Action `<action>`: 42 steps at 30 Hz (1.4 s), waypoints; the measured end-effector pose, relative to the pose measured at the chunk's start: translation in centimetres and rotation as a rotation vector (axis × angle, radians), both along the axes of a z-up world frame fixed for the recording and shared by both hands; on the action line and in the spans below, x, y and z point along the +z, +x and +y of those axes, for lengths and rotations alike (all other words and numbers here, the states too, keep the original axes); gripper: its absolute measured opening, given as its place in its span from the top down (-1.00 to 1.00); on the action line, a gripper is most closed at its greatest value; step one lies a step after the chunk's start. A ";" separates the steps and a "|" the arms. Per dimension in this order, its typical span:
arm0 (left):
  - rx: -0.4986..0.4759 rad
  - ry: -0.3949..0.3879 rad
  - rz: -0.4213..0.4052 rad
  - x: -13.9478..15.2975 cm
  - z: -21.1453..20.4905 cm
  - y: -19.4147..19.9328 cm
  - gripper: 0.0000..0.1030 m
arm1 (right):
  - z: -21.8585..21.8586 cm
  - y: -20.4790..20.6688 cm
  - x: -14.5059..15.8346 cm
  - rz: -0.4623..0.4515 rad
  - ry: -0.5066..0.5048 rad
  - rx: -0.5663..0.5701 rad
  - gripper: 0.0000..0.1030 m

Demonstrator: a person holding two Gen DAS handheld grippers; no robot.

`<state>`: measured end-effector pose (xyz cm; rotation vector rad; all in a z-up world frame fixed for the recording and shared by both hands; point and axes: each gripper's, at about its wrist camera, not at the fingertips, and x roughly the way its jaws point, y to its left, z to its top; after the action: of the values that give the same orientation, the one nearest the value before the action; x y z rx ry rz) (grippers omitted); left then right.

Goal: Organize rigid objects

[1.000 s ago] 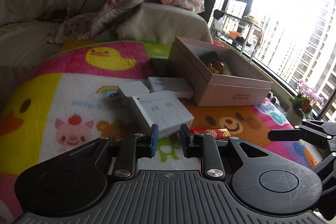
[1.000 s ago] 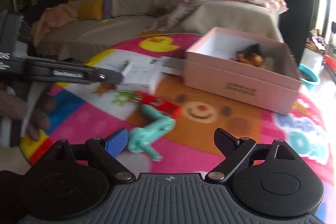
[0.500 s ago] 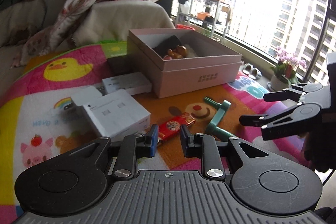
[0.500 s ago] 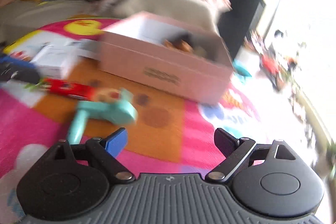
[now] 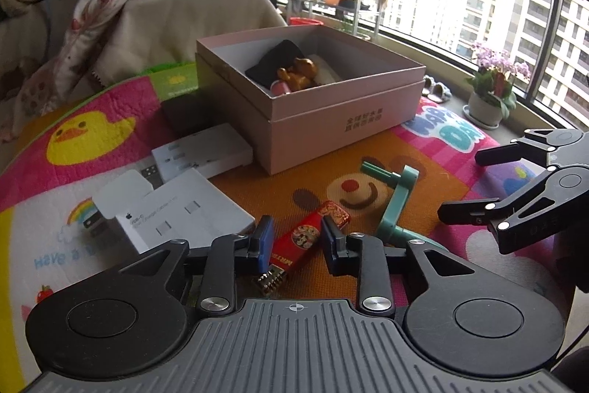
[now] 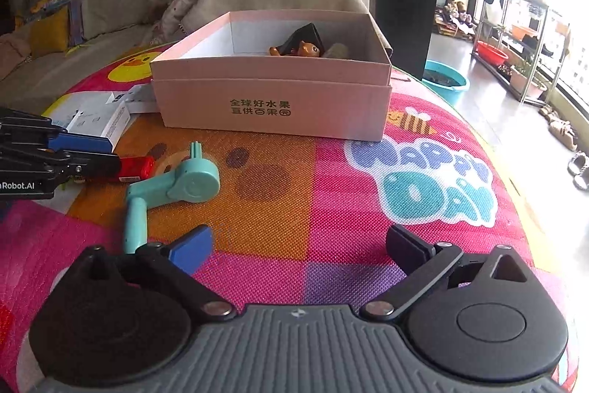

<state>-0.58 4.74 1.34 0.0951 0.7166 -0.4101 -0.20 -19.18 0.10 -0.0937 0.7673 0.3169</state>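
Left gripper [image 5: 297,238] low over the mat [image 5: 423,172], jaws parted by a narrow gap, straddling the near half of the red lighter [image 5: 309,242]; blue pad [image 5: 264,238] on one side, black pad on the other, neither visibly pressing on it, so not clamped as far as can be told. Lighter flat on the orange bear patch, metal end nearest the camera, far end pointing up toward the pink box [image 5: 331,120].

Right gripper [image 6: 298,245] spread wide, nothing between the fingers, hovering above the pink and purple squares. From the left wrist view, seen side-on at the right edge [image 5: 464,186], both black fingers splayed apart and clear of everything.

Teal hand crank [image 6: 173,188] lying flat just ahead and left of the right gripper's blue fingertip [image 6: 191,245], handle end close to that tip but not touching it. From the left view, same crank [image 5: 395,201] just right of the lighter, between the two grippers.

Pink box open at the top, beyond both tools, with a brown figurine [image 5: 300,74] and a dark object inside. White charger box [image 5: 184,216] just left of the left gripper, a second white box [image 5: 202,157] behind it, close beside the pink box
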 end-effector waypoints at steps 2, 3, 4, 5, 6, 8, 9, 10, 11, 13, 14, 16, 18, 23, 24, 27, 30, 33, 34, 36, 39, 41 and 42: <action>-0.014 -0.009 0.016 0.0 0.1 0.1 0.35 | 0.1 0.0 0.0 0.002 -0.001 0.002 -1.00; -0.030 -0.007 0.034 -0.1 0.1 0.1 0.34 | 0.1 0.0 -0.1 0.002 0.000 0.002 -1.00; -0.043 -0.003 0.040 -0.2 0.0 0.0 0.34 | 0.1 0.0 0.0 0.002 0.000 0.001 -1.00; -0.057 -0.001 0.051 -0.2 -0.1 -0.1 0.34 | 0.1 0.0 0.0 0.002 0.000 0.001 -1.00; -0.072 -0.005 0.063 -0.3 -0.2 -0.3 0.33 | 0.1 0.0 -0.1 0.002 -0.001 0.002 -1.00; -0.094 -0.021 0.074 -0.2 -0.2 -0.7 0.33 | 0.1 0.0 -0.1 0.002 0.000 0.002 -1.00; -0.100 -0.031 0.078 -0.2 -0.3 -1.0 0.33 | 0.1 0.1 -0.1 0.002 0.000 0.002 -1.00; -0.100 -0.031 0.077 -0.2 -0.4 -1.3 0.33 | 0.1 0.1 -0.1 0.002 0.000 0.002 -1.00; -0.099 -0.025 0.073 -0.2 -0.6 -1.6 0.33 | 0.1 0.0 -0.1 0.002 -0.001 0.002 -1.00; -0.091 -0.025 0.062 0.0 -0.7 -2.1 0.33 | 0.1 0.1 -0.1 0.002 0.000 0.002 -1.00; -0.082 -0.039 0.052 0.2 -0.5 -2.3 0.33 | 0.0 0.1 -0.1 0.002 0.000 0.002 -1.00; -0.036 -0.070 0.013 1.0 0.3 -2.5 0.33 | 0.0 0.1 -0.1 0.002 0.000 0.002 -1.00; 0.061 -0.086 -0.047 2.0 1.7 -2.3 0.33 | 0.0 0.1 -0.1 0.002 0.000 0.002 -1.00; 0.395 -0.206 -0.109 2.9 7.3 0.6 0.33 | 0.0 0.1 -0.1 0.002 0.000 0.002 -1.00; 0.442 -0.235 -0.108 2.8 8.4 1.5 0.33 | 0.0 0.1 -0.1 0.002 0.000 0.002 -1.00; 0.525 -0.283 -0.080 2.0 10.5 4.2 0.33 | 0.0 0.1 -0.1 0.002 0.000 0.002 -1.00; 0.555 -0.333 -0.026 1.4 11.5 6.4 0.33 | 0.0 0.1 -0.1 0.002 -0.001 0.002 -1.00; 0.506 -0.387 -0.047 3.0 10.9 8.7 0.33 | 0.0 0.0 0.0 0.001 -0.004 0.001 -1.00; 0.467 -0.390 -0.036 3.7 10.3 10.1 0.33 | 0.0 0.1 0.0 0.002 -0.006 0.000 -1.00; 0.375 -0.340 0.038 4.3 8.5 13.6 0.33 | 0.0 0.0 0.0 0.001 -0.010 -0.002 -1.00; 0.365 -0.225 0.124 3.5 6.2 18.7 0.33 | -0.1 0.0 0.0 0.000 -0.005 -0.002 -1.00; 0.378 -0.195 0.138 3.0 5.6 21.1 0.33 | -0.2 0.0 -0.1 0.000 -0.002 -0.002 -1.00; 0.389 -0.192 0.140 2.8 5.4 22.2 0.33 | -0.2 0.0 -0.1 -0.001 -0.001 -0.003 -1.00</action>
<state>21.59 10.18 4.19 -0.2537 0.8093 -0.1115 -0.23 -19.33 0.02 -0.0937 0.7669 0.3141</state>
